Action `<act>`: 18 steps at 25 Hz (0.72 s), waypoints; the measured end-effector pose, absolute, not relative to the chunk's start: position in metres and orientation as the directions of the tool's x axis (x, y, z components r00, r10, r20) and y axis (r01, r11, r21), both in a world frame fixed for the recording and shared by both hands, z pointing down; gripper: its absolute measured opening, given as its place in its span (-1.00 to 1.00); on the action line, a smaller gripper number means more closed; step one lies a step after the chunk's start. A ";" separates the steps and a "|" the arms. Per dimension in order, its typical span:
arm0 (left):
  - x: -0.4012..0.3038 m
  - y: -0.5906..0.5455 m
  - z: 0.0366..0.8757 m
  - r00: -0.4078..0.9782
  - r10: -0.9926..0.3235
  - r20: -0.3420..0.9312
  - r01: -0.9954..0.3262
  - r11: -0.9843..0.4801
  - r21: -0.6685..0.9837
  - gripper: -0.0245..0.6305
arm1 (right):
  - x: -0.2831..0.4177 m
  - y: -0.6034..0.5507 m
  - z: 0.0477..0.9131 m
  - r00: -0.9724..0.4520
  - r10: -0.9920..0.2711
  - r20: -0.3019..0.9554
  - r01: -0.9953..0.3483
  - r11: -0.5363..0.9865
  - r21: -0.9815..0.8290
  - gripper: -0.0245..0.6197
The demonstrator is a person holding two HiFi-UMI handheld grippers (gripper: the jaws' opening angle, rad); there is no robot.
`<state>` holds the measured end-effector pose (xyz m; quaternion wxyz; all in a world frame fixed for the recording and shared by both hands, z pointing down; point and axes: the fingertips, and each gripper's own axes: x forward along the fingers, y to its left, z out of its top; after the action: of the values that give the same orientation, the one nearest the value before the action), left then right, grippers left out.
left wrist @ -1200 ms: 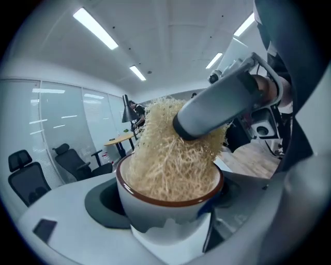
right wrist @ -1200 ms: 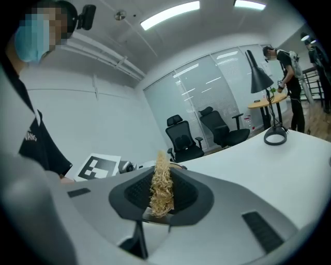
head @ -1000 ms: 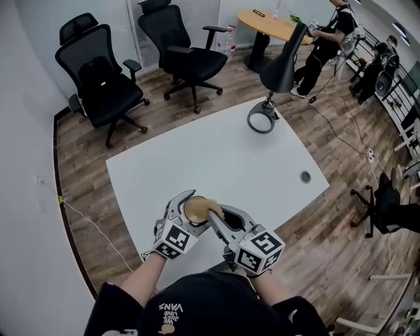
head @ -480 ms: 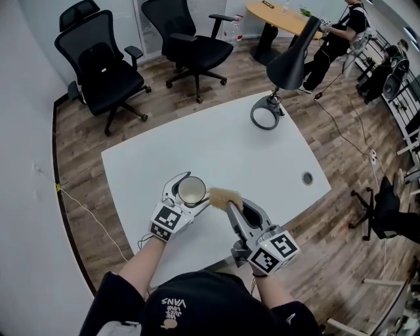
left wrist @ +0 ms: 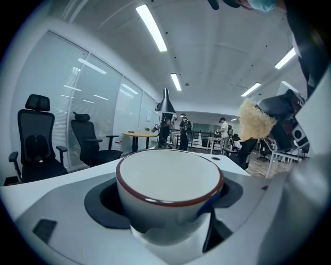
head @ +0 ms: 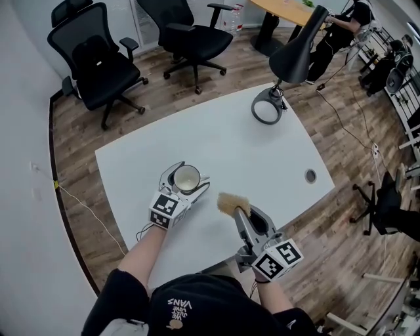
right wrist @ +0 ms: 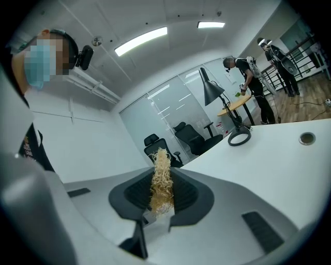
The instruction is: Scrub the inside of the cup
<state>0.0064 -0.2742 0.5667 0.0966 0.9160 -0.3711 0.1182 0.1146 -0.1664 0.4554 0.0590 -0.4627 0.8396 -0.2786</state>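
A white cup [head: 187,178] with a dark red rim sits between the jaws of my left gripper [head: 186,180], which is shut on it over the white table [head: 216,144]. Seen from the left gripper view, the cup [left wrist: 169,194] is upright and its inside looks empty. My right gripper [head: 237,209] is shut on a tan fibrous scrubber [head: 231,202], held to the right of the cup and apart from it. In the right gripper view the scrubber [right wrist: 161,181] stands up between the two jaws. The scrubber [left wrist: 254,120] also shows at the upper right of the left gripper view.
A black desk lamp [head: 282,72] with a round base stands at the table's far right corner. A cable grommet [head: 310,176] sits near the right edge. Two black office chairs [head: 92,52] stand beyond the table. People stand at a round wooden table [head: 289,6] far back.
The scrubber has come out of the cup: my right gripper drew it back to the right and toward me. The left gripper with the cup shifted slightly left.
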 end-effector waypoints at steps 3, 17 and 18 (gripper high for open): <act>0.006 -0.281 0.575 0.696 -0.659 0.287 -0.707 -0.698 0.111 0.37 | 0.116 -0.168 0.463 -0.557 -0.812 0.174 -0.748 0.399 -0.531 -0.68; 0.009 -0.303 0.601 0.686 -0.666 0.294 -0.723 -0.670 0.168 0.37 | 0.121 -0.179 0.483 -0.554 -0.800 0.231 -0.757 0.368 -0.540 -0.68; 0.009 -0.304 0.602 0.685 -0.666 0.295 -0.723 -0.670 0.169 0.37 | 0.121 -0.180 0.484 -0.555 -0.799 0.231 -0.756 0.369 -0.541 -0.68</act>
<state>0.0088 -0.3040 0.6016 0.1371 0.9077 -0.3826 0.1046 0.1210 -0.1803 0.4835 0.0349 -0.4703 0.8265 -0.3074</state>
